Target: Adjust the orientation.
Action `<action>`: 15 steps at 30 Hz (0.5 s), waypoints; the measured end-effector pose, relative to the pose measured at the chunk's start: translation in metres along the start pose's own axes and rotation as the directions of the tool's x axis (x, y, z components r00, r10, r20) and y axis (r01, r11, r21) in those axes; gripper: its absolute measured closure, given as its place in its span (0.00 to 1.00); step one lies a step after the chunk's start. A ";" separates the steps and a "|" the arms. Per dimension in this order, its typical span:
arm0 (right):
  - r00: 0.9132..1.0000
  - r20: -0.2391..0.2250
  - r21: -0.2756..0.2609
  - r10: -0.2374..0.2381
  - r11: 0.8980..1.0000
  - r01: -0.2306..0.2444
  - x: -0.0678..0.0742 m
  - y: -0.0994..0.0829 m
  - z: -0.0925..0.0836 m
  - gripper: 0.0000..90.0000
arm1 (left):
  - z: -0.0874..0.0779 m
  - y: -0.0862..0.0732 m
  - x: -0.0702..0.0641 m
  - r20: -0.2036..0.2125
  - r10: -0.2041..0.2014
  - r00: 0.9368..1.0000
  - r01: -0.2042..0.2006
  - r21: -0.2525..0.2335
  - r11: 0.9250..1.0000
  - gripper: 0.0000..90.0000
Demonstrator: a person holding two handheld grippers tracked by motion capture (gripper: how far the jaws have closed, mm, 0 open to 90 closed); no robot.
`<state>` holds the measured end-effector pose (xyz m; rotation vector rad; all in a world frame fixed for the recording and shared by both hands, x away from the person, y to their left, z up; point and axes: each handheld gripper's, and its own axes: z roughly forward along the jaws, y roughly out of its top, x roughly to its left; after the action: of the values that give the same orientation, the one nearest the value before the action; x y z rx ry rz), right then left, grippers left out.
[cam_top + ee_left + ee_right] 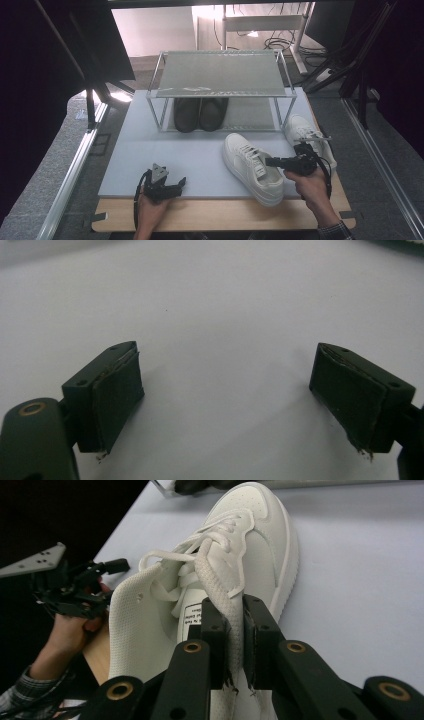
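Observation:
A white sneaker (252,167) lies on the grey mat (150,150), toe pointing away toward the rack. My right gripper (271,161) comes in from the shoe's right side. In the right gripper view the right gripper (236,630) is shut on the side rim of the white sneaker (250,535), with white fabric squeezed between the pads. My left gripper (179,186) rests low on the mat's front edge, left of the sneaker. The left gripper (227,400) stands open, with bare mat between its pads.
A second white sneaker (305,132) lies further right, beside the rack's leg. A metal shoe rack (220,72) stands at the back of the mat with a pair of black shoes (200,114) under its shelf. The wooden table edge (215,215) runs along the front.

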<state>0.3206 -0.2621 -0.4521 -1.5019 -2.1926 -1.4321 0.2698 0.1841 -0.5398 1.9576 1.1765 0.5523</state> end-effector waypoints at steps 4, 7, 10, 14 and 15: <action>0.999 -0.037 -0.013 0.017 1.000 -0.017 0.002 0.004 0.000 0.90 | 0.000 0.000 0.000 0.000 0.000 1.000 0.000 0.000 1.000 0.15; 0.998 -0.063 -0.019 0.027 0.999 -0.028 0.003 0.007 0.000 0.90 | 0.000 0.000 0.000 0.000 -0.001 1.000 0.001 0.000 1.000 0.15; 0.996 -0.087 -0.030 0.032 0.999 -0.035 0.003 0.009 0.002 0.90 | 0.000 0.000 0.000 0.000 -0.001 1.000 0.001 0.000 1.000 0.15; 0.991 -0.124 -0.041 0.048 0.998 -0.053 0.004 0.013 0.004 0.90 | 0.000 0.000 0.000 0.000 -0.001 1.000 0.001 -0.001 1.000 0.15; 0.990 -0.133 -0.047 0.050 0.997 -0.057 0.003 0.014 0.006 0.90 | 0.000 0.000 0.000 0.000 -0.001 1.000 0.001 -0.001 1.000 0.15</action>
<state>0.3316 -0.2549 -0.4448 -1.4255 -2.0396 -1.5337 0.2698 0.1840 -0.5399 1.9563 1.1771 0.5524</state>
